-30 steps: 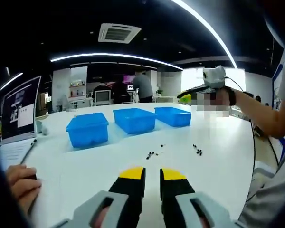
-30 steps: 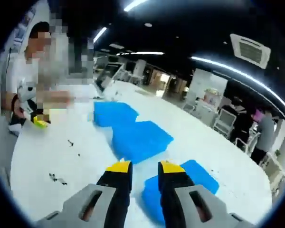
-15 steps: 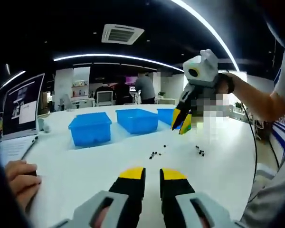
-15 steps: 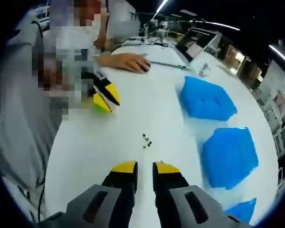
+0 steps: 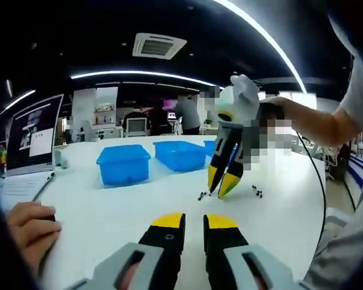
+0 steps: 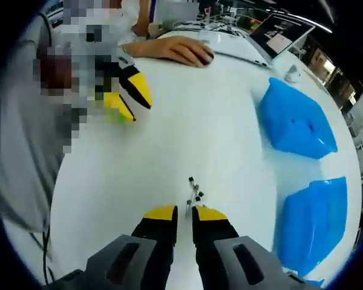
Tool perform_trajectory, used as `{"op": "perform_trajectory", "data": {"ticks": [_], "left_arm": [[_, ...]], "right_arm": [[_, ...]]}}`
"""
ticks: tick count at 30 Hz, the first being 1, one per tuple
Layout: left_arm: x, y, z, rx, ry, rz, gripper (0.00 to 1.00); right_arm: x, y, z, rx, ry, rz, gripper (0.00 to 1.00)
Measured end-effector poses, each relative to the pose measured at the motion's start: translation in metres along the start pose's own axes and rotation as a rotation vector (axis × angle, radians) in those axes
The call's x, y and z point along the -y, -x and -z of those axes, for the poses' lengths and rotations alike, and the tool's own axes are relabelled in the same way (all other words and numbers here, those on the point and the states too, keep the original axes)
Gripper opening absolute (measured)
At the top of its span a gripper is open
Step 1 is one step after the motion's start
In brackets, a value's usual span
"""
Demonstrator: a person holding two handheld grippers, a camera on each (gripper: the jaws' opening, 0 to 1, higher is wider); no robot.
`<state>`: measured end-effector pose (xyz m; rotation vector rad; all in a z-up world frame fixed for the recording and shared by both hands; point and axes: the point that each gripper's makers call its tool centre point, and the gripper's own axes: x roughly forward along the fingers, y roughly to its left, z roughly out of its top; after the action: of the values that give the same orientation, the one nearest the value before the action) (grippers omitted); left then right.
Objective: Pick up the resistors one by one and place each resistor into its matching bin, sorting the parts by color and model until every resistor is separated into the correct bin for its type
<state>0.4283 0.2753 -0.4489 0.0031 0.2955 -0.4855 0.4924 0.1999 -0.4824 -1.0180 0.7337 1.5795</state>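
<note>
Right gripper view: resistors (image 6: 194, 192) lie just ahead of right claw (image 6: 184, 212), jaws nearly closed, empty; left claw (image 5: 193, 221) farther off.

Open laptop (image 5: 31, 140) at white table (image 5: 109, 211) edge, pen (image 5: 43, 186) beside it; ceiling vent (image 5: 159, 46) overhead.

Black jaws tipped in yellow are being shown on the left gripper (image 5: 193, 222) at the bottom centre, mounted on grey moulded brackets with oval cut-outs. The right gripper (image 5: 224, 184), right of centre, is being seen with a pale grey-white housing. A black wrist strap, a thin black cable and a light grey short-sleeved shirt are being worn at the right edge.
</note>
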Motion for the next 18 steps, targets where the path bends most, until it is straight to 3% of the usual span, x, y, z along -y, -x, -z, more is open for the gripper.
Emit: {"op": "perform_trajectory", "data": {"ticks": [7,18], "left_arm": [[-0.0002,-0.002,0.0041,-0.007,0.003,0.01,0.15],[-0.0091,0.0003,0.0087,-0.013,0.012,-0.005,0.15]], "right_arm": [[0.0056,-0.0026,-0.0014,-0.009,-0.011,0.001,0.04],[-0.0004,0.0005,-0.0008,0.004,-0.011,-0.007,0.04]]}}
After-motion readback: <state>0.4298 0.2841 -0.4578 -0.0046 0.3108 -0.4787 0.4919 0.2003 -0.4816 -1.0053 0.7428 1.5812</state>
